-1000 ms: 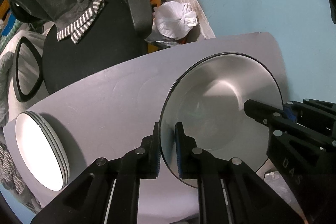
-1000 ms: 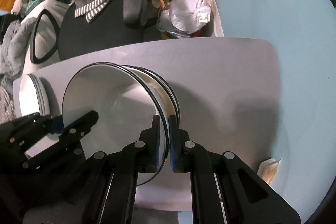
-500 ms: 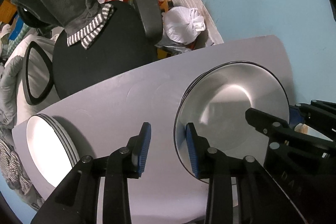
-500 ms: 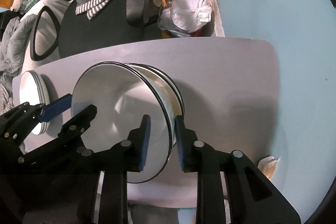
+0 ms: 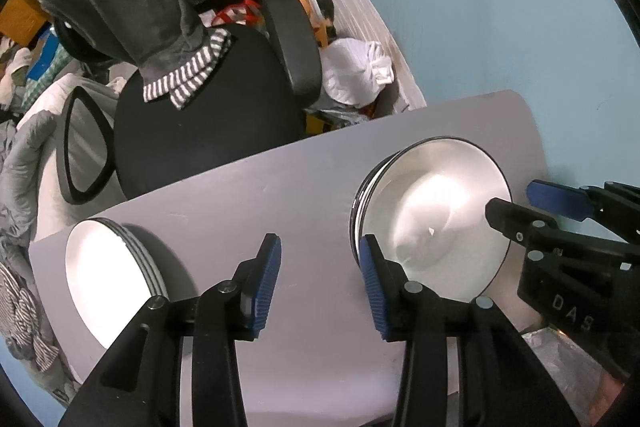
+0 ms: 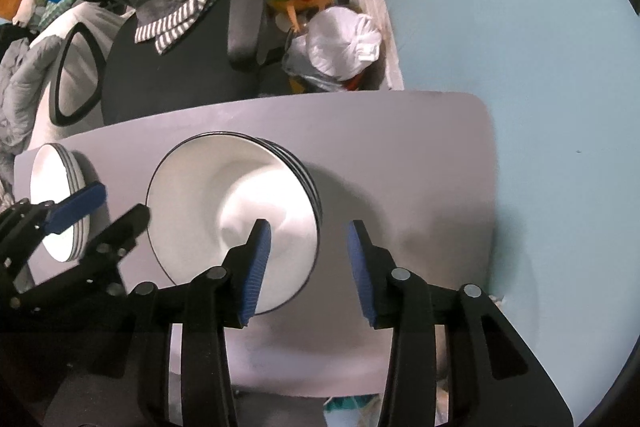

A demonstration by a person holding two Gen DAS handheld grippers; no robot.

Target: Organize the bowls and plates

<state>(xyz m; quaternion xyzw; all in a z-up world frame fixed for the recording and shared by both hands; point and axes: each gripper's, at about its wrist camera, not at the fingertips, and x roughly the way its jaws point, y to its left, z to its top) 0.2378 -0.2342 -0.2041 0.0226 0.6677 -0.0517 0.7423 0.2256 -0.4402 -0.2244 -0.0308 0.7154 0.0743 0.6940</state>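
Observation:
A stack of black-rimmed white bowls (image 5: 436, 215) sits on the grey table (image 5: 248, 195); it also shows in the right wrist view (image 6: 236, 211). A stack of white plates (image 5: 108, 275) lies at the table's left end, also seen in the right wrist view (image 6: 56, 195). My left gripper (image 5: 320, 283) is open and empty, above the table just left of the bowls. My right gripper (image 6: 308, 267) is open and empty, above the right rim of the bowl stack. Each gripper shows in the other's view: the right one (image 5: 560, 211), the left one (image 6: 92, 211).
A black office chair (image 5: 208, 115) with grey clothing draped on it stands behind the table. A tied white bag (image 5: 356, 75) and clutter lie on the floor by the light blue wall (image 5: 480, 7). Crumpled wrapping (image 5: 560, 355) lies near the table's right front.
Both grippers opened and let go of the top bowl, which now rests on the bowl stack. Both grippers drew back from it.

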